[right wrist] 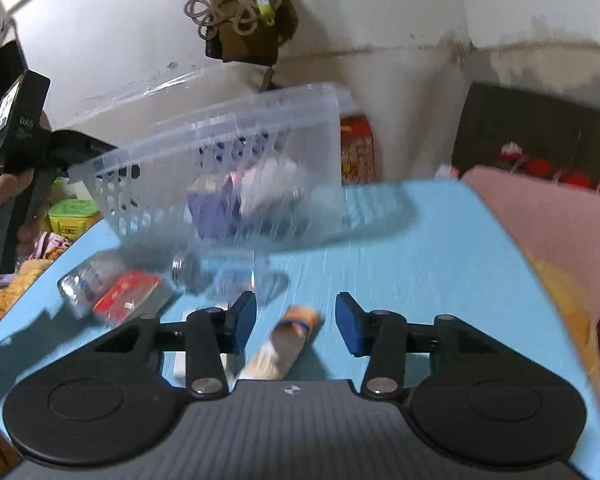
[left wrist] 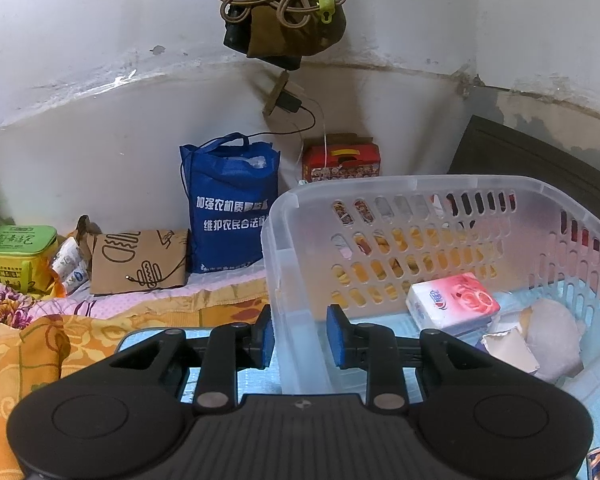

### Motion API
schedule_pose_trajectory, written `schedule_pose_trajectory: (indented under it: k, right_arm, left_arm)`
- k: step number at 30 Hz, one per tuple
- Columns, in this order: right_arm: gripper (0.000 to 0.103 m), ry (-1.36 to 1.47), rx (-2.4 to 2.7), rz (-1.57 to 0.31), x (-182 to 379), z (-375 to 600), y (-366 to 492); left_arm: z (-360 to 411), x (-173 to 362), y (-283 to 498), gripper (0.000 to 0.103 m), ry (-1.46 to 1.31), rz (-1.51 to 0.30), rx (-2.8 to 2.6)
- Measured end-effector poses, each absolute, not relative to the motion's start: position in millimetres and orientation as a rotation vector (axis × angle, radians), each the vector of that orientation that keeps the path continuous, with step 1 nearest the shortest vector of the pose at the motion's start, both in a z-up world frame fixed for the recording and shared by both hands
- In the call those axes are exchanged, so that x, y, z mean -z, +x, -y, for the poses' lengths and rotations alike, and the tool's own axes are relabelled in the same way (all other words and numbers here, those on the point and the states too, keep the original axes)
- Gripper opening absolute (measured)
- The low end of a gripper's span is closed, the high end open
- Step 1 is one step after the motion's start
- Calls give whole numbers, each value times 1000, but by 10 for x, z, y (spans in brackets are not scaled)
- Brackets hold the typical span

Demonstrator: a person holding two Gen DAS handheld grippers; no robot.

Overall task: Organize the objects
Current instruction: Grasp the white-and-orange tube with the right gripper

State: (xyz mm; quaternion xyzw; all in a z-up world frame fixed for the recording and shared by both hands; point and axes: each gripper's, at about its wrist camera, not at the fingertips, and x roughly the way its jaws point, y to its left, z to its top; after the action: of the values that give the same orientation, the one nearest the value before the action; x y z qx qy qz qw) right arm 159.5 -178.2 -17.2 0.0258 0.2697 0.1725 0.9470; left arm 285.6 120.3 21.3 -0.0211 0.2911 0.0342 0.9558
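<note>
While the left gripper (left wrist: pixel 300 334) clamps the basket (left wrist: pixel 384 184) corner, right gripper (right wrist: pixel 296 322) released above a tube (right wrist: pixel 284 346)

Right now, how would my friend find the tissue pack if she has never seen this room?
Look for the clear plastic basket with slotted walls on the light blue tabletop; the left gripper holds its corner. Inside, near the slotted back wall, lies the tissue pack. It is the only neat white and pink rectangle there; the crumpled paper beside it is grey and shapeless.
</note>
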Motion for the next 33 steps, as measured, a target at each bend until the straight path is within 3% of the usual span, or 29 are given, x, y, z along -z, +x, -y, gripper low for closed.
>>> schedule_pose_trajectory:
  k: [11, 16, 18, 33]
  right_arm:
    - [46, -154, -321, -491, 397, 1471, 1238]
    - [29, -141, -351, -457, 413, 1500, 1160]
    - [27, -126, -357, -454, 409, 1524, 1137]
    - [25, 50, -368, -428, 465, 1808, 1106]
  left_arm:
    - [-1186, -213, 2855, 33, -37, -583, -77]
    - [-1193, -216, 2864, 33, -35, -582, -78]
    - [-1195, -217, 2869, 33, -35, -582, -78]
    - [-1191, -212, 2876, 34, -31, -574, -87]
